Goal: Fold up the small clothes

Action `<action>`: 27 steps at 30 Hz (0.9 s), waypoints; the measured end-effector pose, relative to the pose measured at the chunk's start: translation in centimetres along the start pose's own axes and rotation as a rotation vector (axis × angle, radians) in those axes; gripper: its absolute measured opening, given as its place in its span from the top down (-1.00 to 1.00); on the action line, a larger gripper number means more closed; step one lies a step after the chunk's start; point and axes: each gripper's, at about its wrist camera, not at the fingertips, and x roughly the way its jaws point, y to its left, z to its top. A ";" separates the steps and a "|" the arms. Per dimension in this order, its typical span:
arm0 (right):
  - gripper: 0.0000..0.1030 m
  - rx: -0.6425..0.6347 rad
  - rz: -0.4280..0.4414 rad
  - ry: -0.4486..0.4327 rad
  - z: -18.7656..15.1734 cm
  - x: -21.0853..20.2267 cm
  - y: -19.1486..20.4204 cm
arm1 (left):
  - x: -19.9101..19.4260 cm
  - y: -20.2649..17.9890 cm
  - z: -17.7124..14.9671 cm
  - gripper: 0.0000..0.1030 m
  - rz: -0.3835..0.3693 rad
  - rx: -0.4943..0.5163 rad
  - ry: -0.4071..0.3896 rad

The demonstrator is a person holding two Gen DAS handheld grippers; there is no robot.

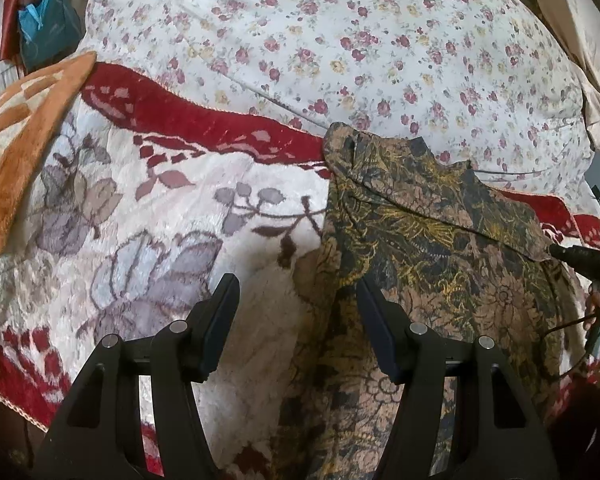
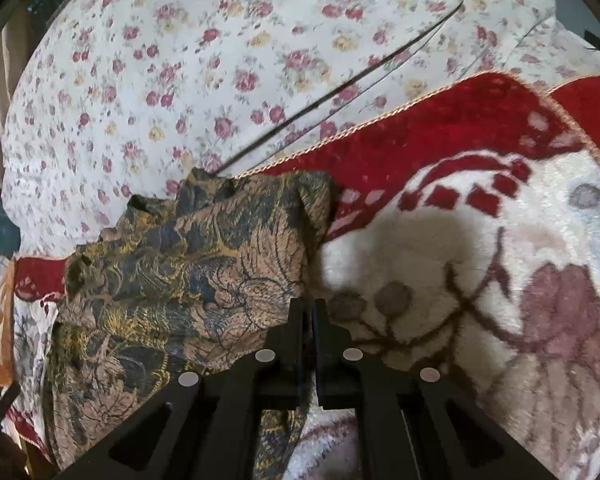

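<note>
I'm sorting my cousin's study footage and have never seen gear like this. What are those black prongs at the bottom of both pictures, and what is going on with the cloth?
No robot here: a person holds a two-fingered tool in each hand, and a wide-angle camera on each one looks forward along its fingers. One picture comes from the left tool, the other from the right tool.

They work over a bed. On it lie a plush red and white blanket, a floral sheet beyond it, and a small brown and gold patterned garment to be folded.

The left tool is open and holds nothing, poised over the garment's left edge. The right tool is shut on the garment's edge; the fabric runs between its fingers.
</note>
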 end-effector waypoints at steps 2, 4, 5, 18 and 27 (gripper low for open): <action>0.21 0.014 0.035 0.027 -0.3 -0.5 0.2 | 0.0 0.2 -0.5 -0.18 -0.012 -0.011 0.012; -0.29 0.028 0.088 0.071 -1.2 -1.2 0.6 | -0.1 0.5 -1.1 -0.18 -0.039 -0.020 0.034; -0.28 0.026 0.122 0.092 -1.8 -1.6 0.8 | -0.1 0.6 -1.5 -0.18 -0.053 -0.022 0.049; -0.29 -0.069 0.251 0.225 -16.0 -11.0 1.2 | -1.7 1.8 -7.4 -0.18 -0.144 0.018 0.193; -0.29 -0.094 0.299 0.355 -24.2 -11.3 2.7 | -2.7 1.3 -11.3 -0.18 -0.186 0.043 0.247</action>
